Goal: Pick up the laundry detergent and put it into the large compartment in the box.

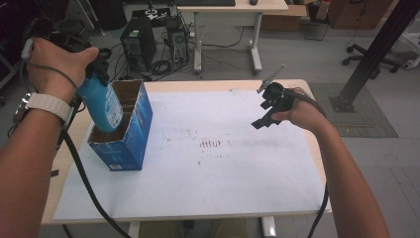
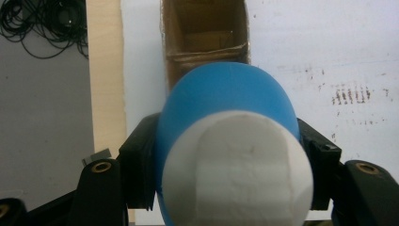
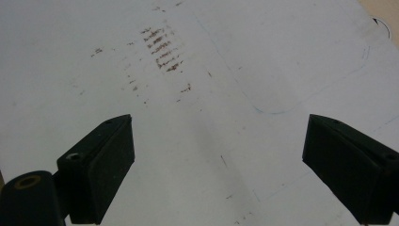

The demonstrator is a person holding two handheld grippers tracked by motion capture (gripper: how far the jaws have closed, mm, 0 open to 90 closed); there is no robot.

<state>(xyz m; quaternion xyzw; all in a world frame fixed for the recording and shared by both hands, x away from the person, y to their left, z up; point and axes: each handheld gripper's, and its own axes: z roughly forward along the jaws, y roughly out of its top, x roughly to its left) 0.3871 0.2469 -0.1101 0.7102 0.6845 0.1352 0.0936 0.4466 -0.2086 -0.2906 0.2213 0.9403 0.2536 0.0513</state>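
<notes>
A blue bottle (image 1: 103,103) with a white cap (image 2: 237,172) is clamped between the jaws of my left gripper (image 1: 96,67), which is shut on it. The bottle's lower end dips into the near compartment of an open blue cardboard box (image 1: 130,135) at the table's left side. From the left gripper view the bottle (image 2: 226,96) covers the near part of the box (image 2: 205,33), whose cardboard divider shows beyond it. Over the right side of the table, my right gripper (image 1: 266,113) hangs open, its two fingers (image 3: 101,165) wide apart above bare white paper.
White paper (image 1: 218,163) with brown smudges (image 1: 210,144) covers most of the wooden table (image 1: 65,148). Beyond the far edge stand a computer tower (image 1: 138,47), coiled cables and a desk. A black post (image 1: 369,54) rises at the right.
</notes>
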